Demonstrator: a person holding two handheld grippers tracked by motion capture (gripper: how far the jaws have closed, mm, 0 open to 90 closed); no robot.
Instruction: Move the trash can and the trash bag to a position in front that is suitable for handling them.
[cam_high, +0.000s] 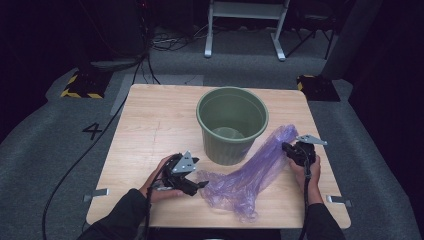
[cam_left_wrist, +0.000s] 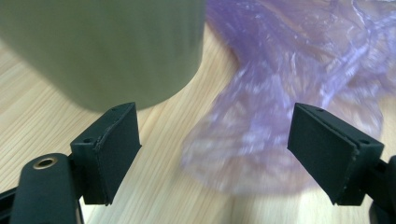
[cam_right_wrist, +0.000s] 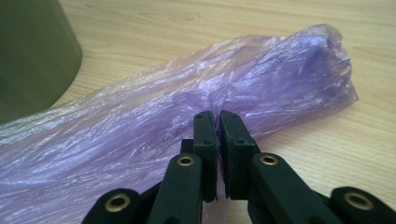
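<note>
there, purple bag (cam_high: 250, 172) between bin (cam_high: 232, 125) and table edge (cam_high: 220, 226)

We see a see-through purple bag (cam_high: 250, 175), pale lilac where it wrinkles. At twelve o'clock from it, a dull olive-green bin (cam_high: 232, 122). Under both, a light wooden table (cam_high: 155, 125) with fine straight grain. The grippers, left (cam_high: 200, 186) and right (cam_high: 287, 148), are matte black with brass-coloured rivets and grey top plates. At the far corners, yellow-and-black striped blocks (cam_high: 80, 86).
</note>
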